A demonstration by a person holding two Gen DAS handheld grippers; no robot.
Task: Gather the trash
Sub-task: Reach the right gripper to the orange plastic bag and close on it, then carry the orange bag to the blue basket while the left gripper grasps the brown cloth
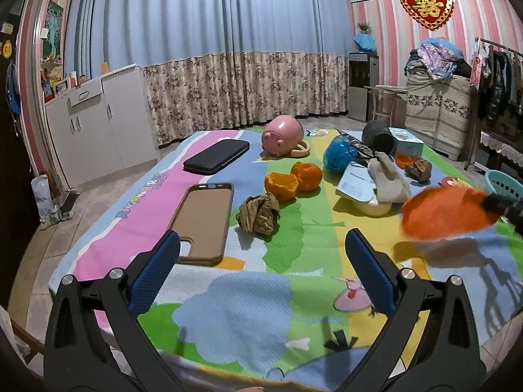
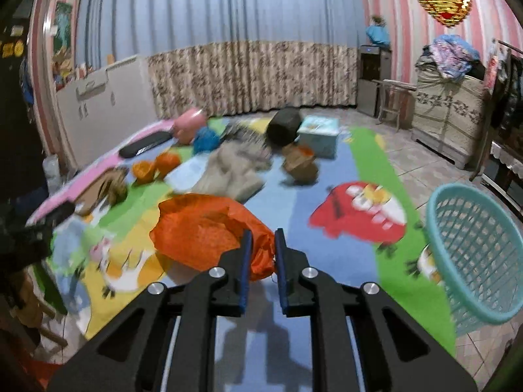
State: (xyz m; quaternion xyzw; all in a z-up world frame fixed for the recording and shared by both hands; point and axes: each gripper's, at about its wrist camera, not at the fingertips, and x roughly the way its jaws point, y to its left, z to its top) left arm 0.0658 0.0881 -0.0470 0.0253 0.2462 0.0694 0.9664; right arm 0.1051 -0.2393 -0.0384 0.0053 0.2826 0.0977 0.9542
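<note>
My right gripper (image 2: pixel 261 240) is shut on a crumpled orange plastic bag (image 2: pixel 202 228), pinching its near edge and holding it just above the cartoon-print tablecloth (image 2: pixel 327 176). The left wrist view shows the same orange bag (image 1: pixel 447 212), blurred, at the right. My left gripper (image 1: pixel 261 248) hangs open over the cloth with nothing between its blue pads. Ahead of it lie a crumpled brown paper (image 1: pixel 258 214) and two orange peels (image 1: pixel 294 179). A teal mesh basket (image 2: pixel 474 245) stands at the table's right edge, right of the held bag.
A brown phone case (image 1: pixel 202 222) and a black case (image 1: pixel 215 161) lie at the left. Farther back are a pink kettle (image 1: pixel 284 137), a blue bag (image 1: pixel 338 155), a beige cloth (image 1: pixel 389 179), another crumpled paper (image 1: pixel 418 168) and a tissue box (image 1: pixel 407 142).
</note>
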